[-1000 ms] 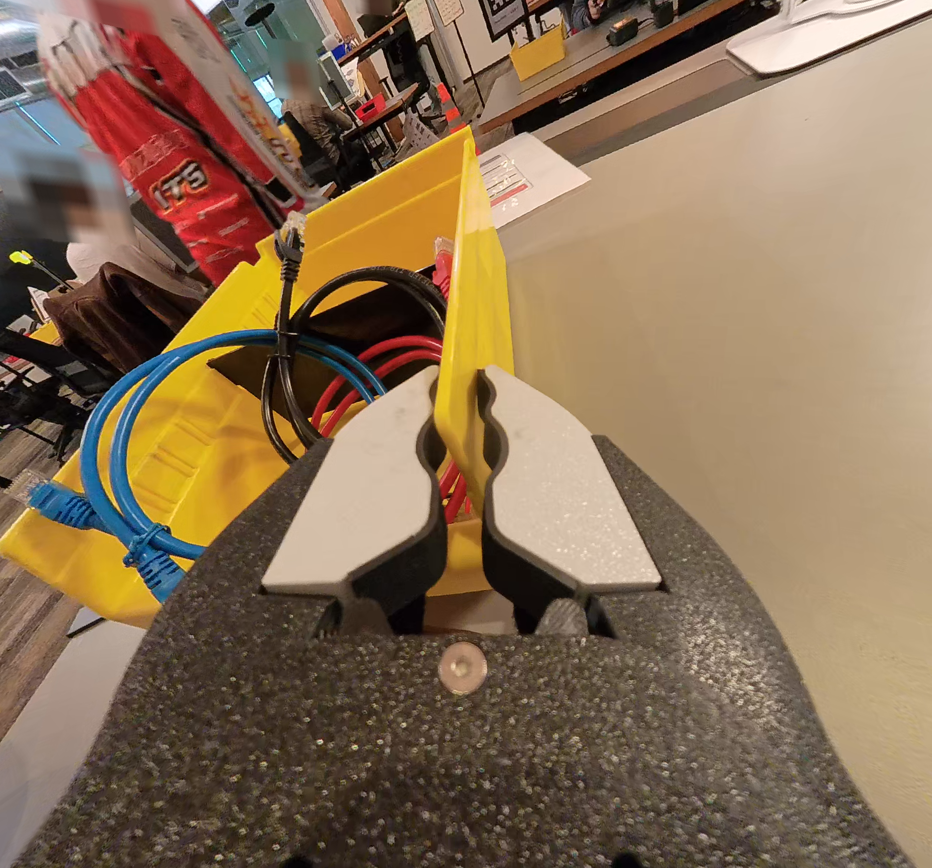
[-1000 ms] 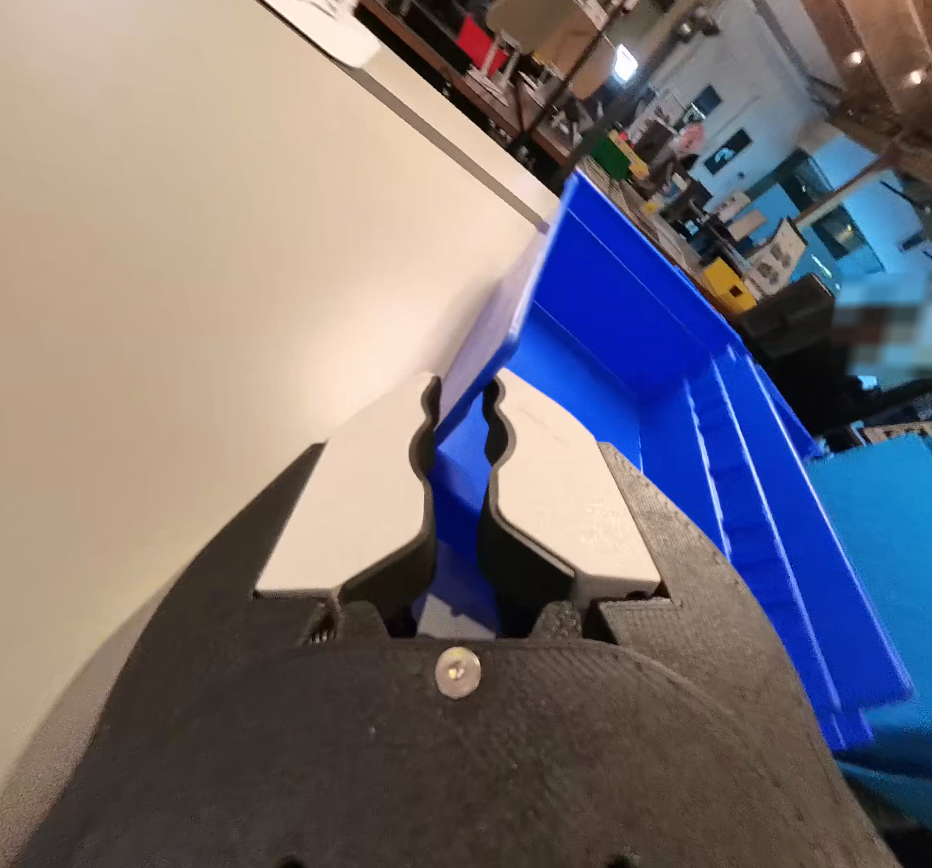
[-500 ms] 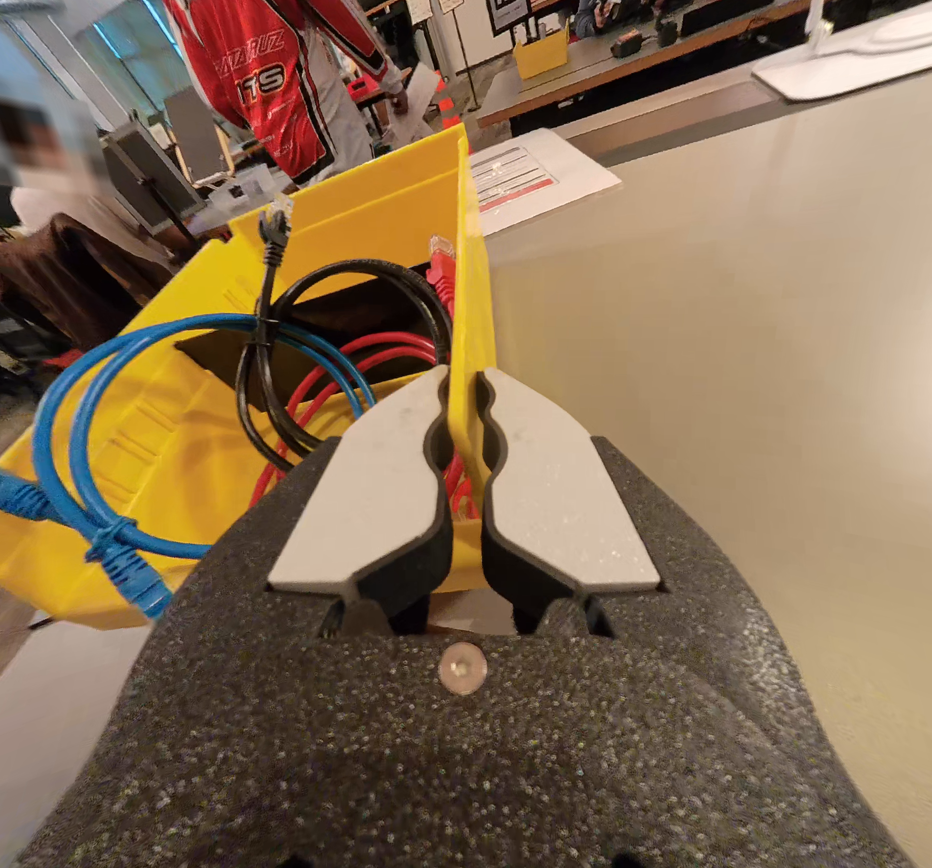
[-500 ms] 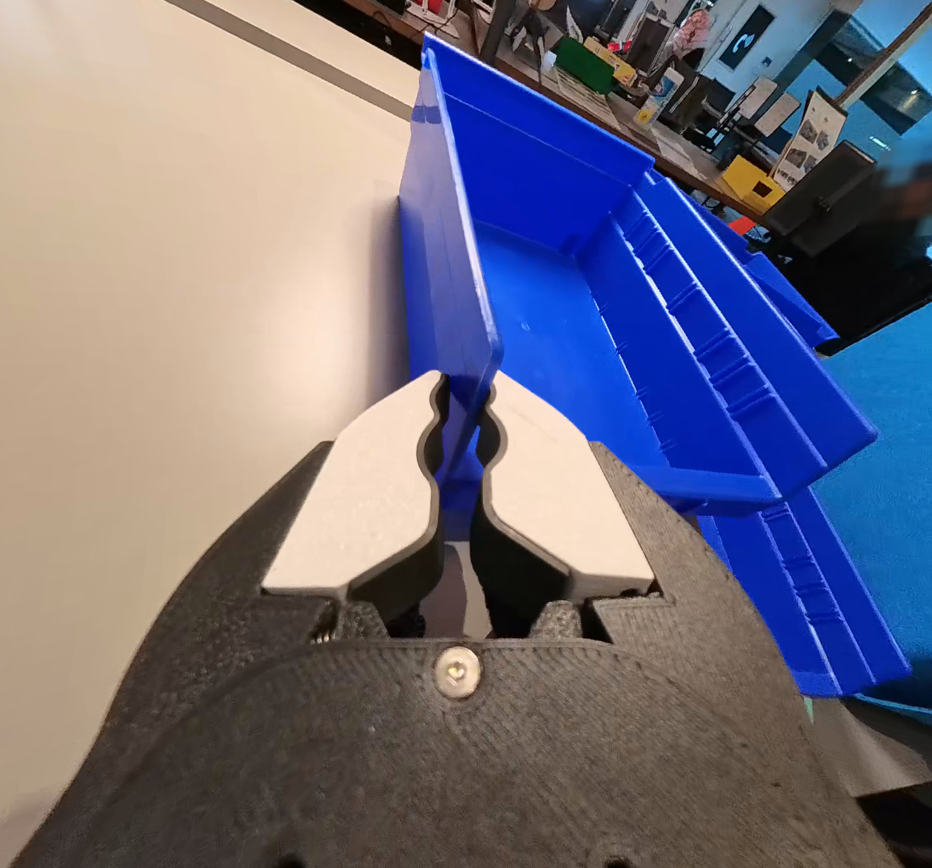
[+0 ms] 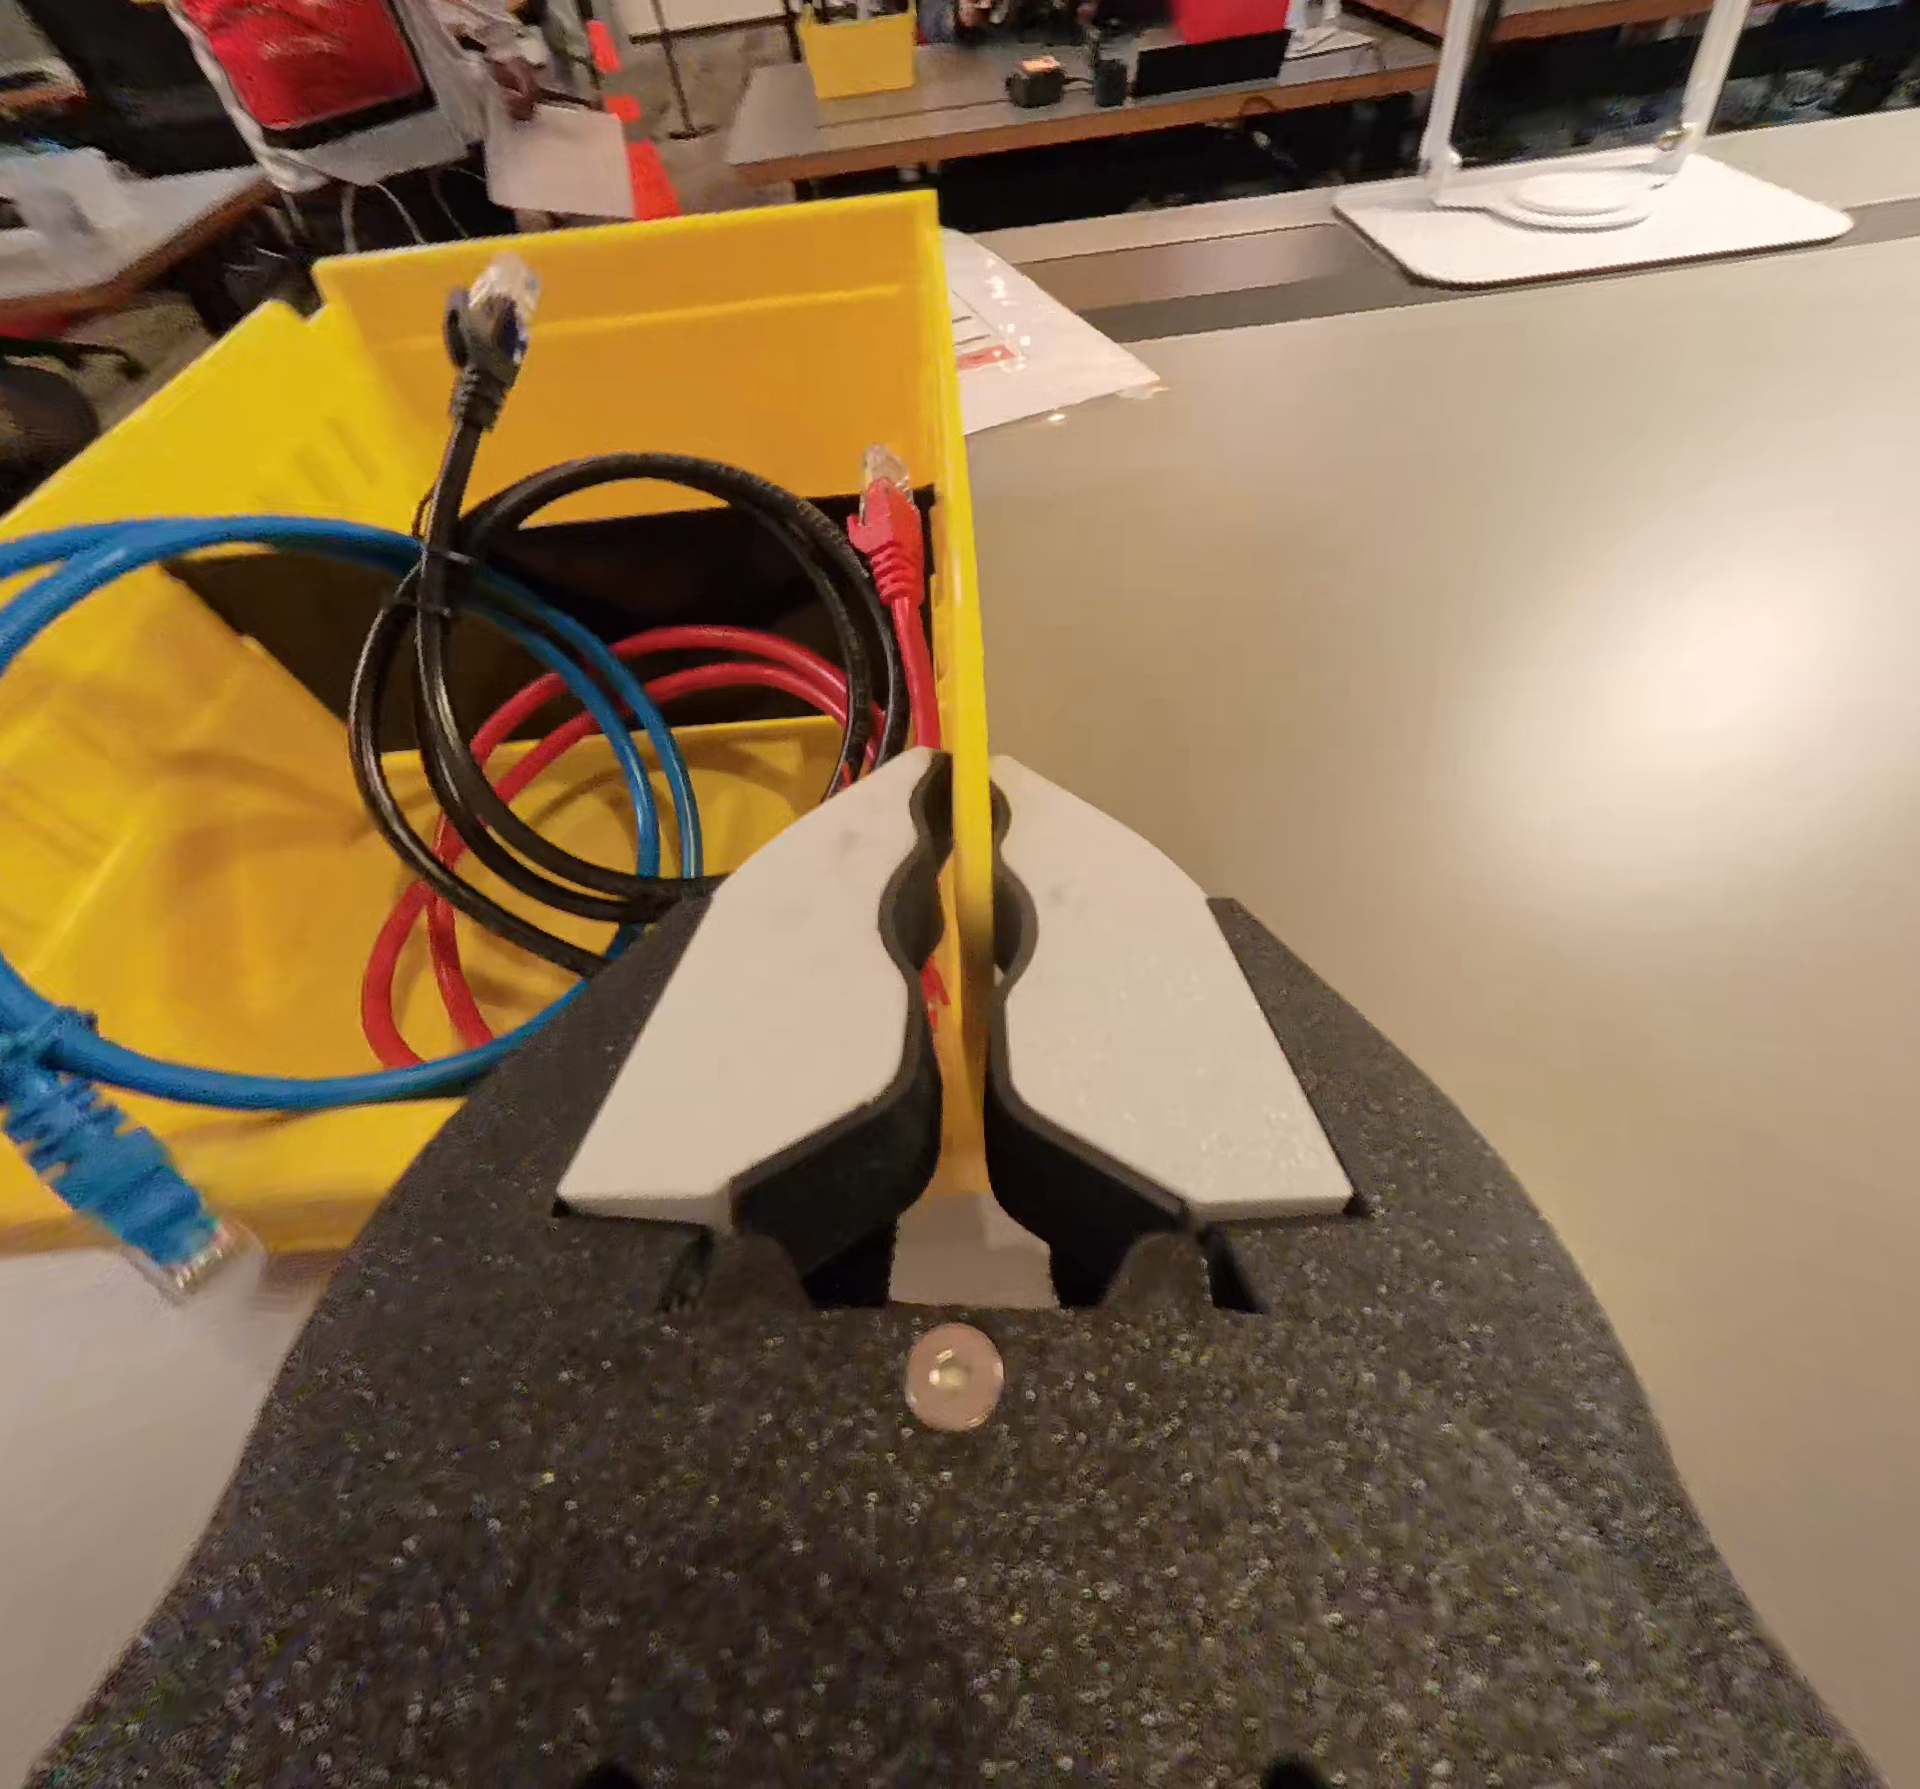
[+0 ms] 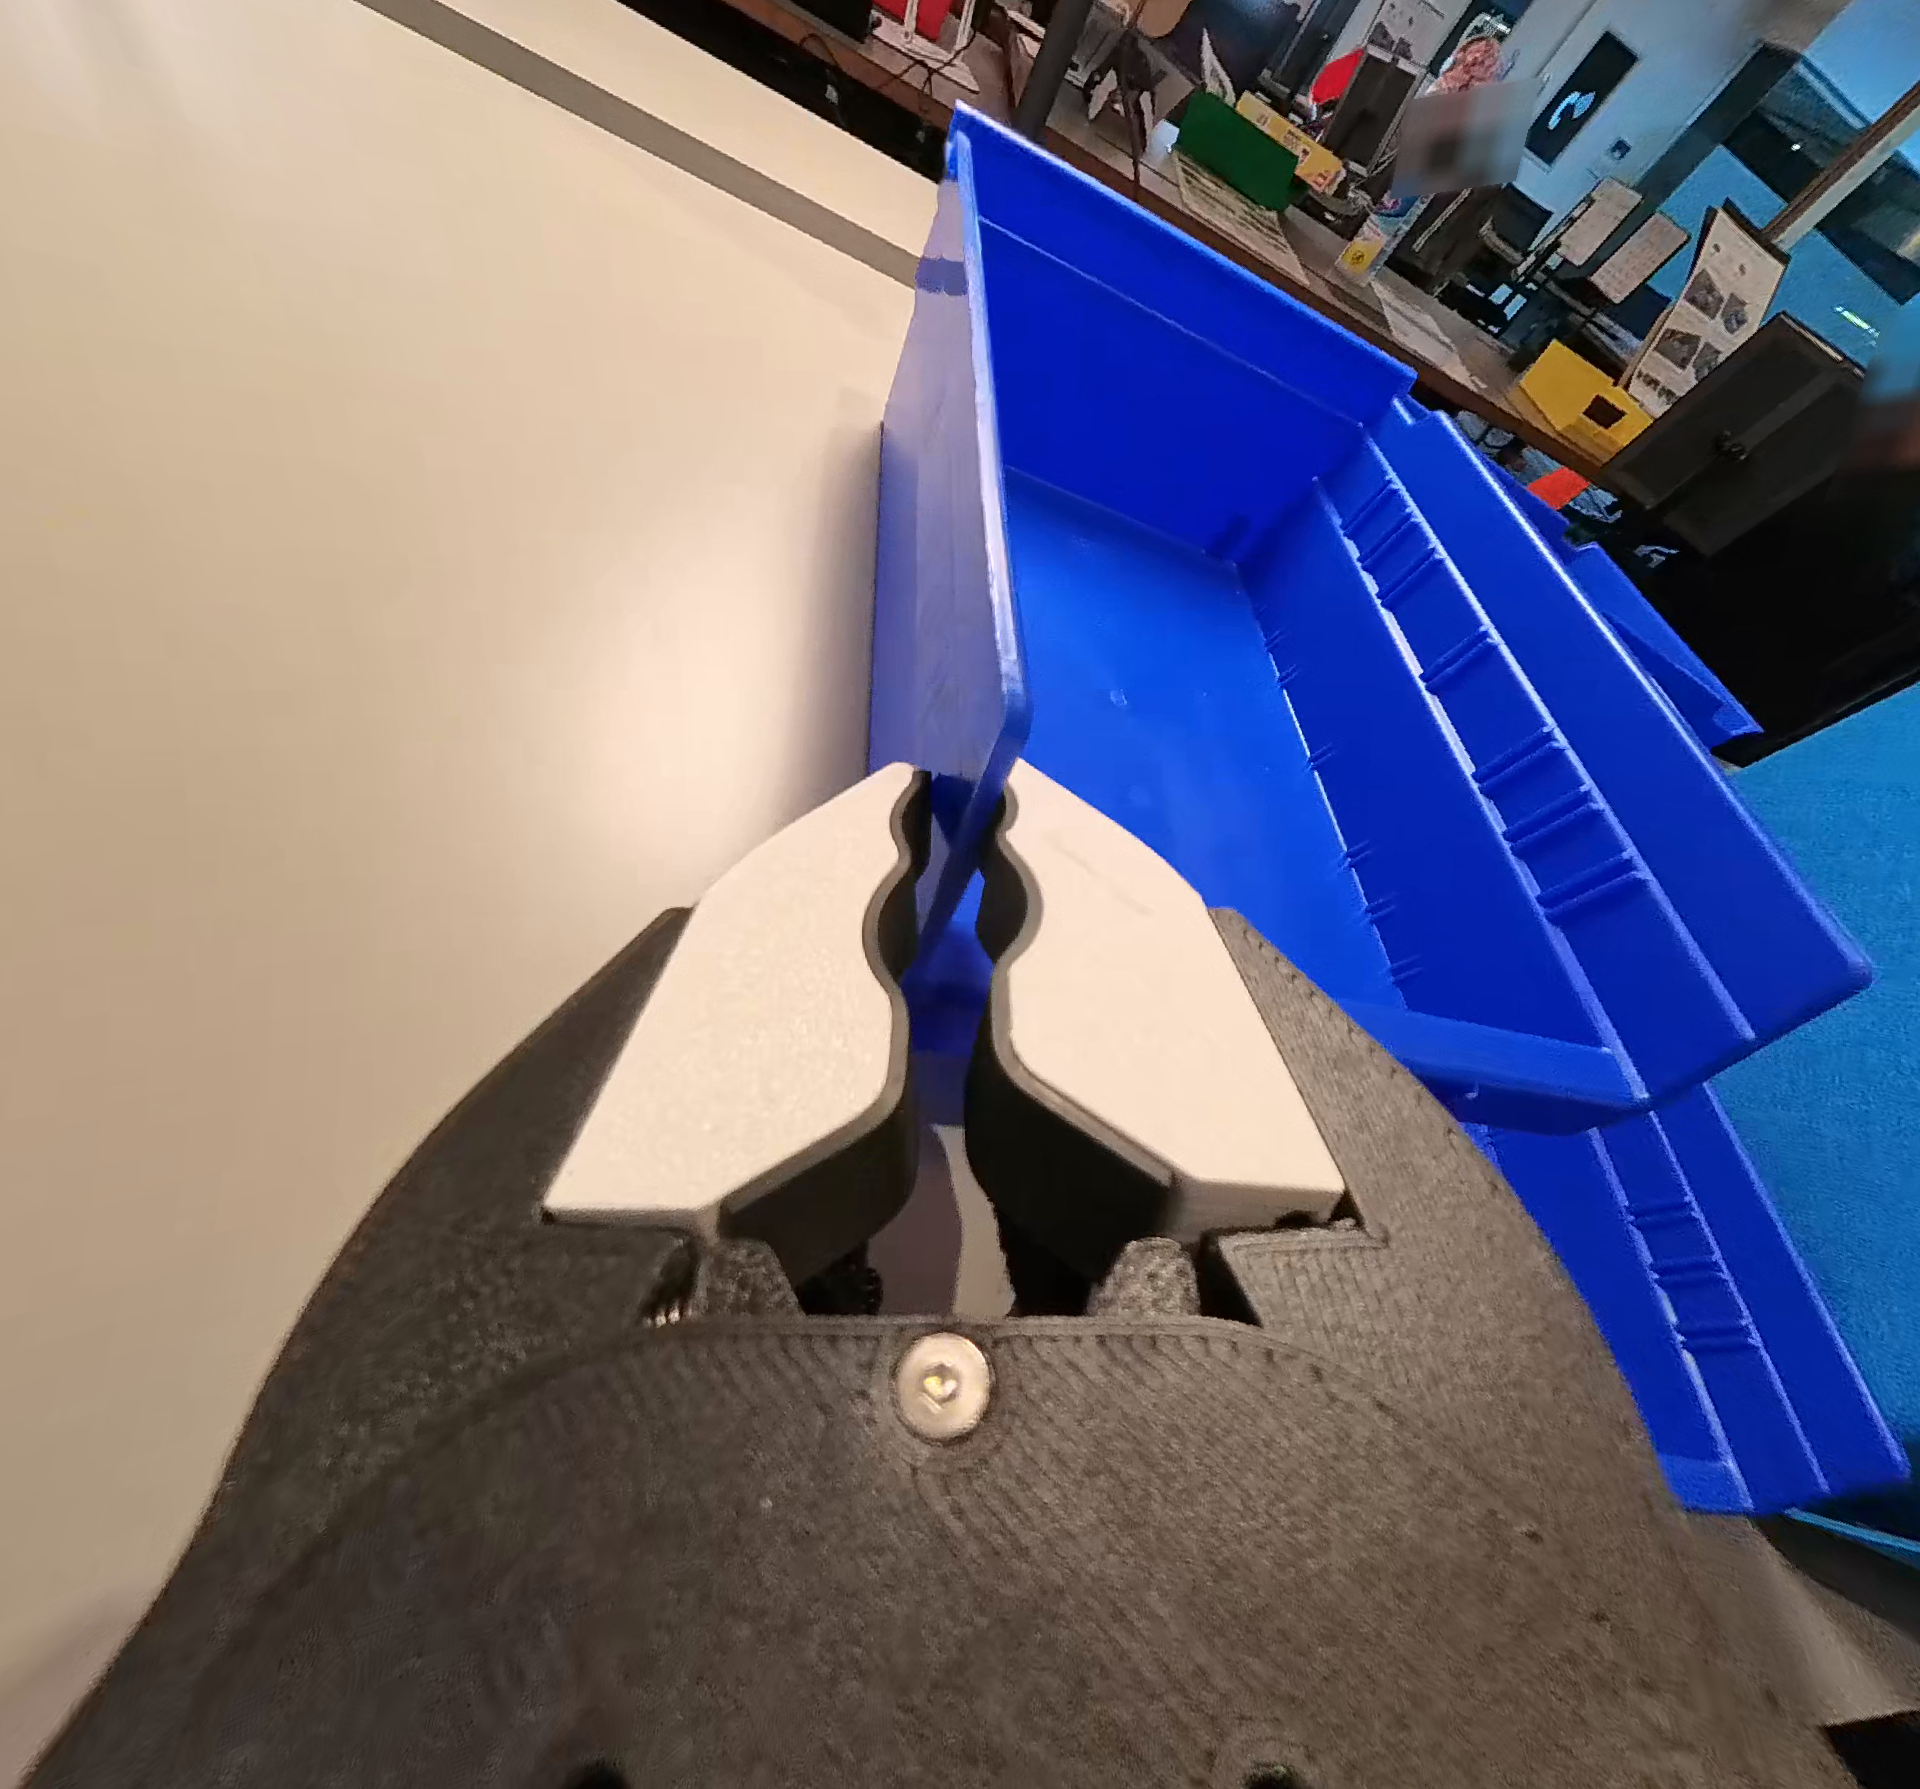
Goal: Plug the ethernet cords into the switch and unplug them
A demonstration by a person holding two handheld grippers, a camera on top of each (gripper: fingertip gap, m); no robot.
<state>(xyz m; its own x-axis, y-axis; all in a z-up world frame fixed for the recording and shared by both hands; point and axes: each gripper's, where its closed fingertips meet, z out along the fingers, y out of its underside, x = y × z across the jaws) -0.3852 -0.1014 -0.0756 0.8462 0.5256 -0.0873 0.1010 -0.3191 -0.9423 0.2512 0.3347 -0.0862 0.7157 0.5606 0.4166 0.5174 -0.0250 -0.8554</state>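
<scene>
Two bins sit on the pale surface (image 5: 1455, 700), each gripped by its side wall: the left tongs (image 5: 969, 794) pinch the yellow bin (image 5: 644, 368), the right tongs (image 6: 956, 809) the empty blue bin (image 6: 1174, 409). Coiled inside the yellow bin lie the black cord (image 5: 623, 866) and red cord (image 5: 904, 617), while the blue cord (image 5: 644, 763) spills over its near-left edge. Beneath them, by the far wall, a dark shape is perhaps the switch (image 5: 665, 565).

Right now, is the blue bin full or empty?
Empty: the blue bin shows only bare floor and walls, while the right tongs pinch its side wall.
</scene>
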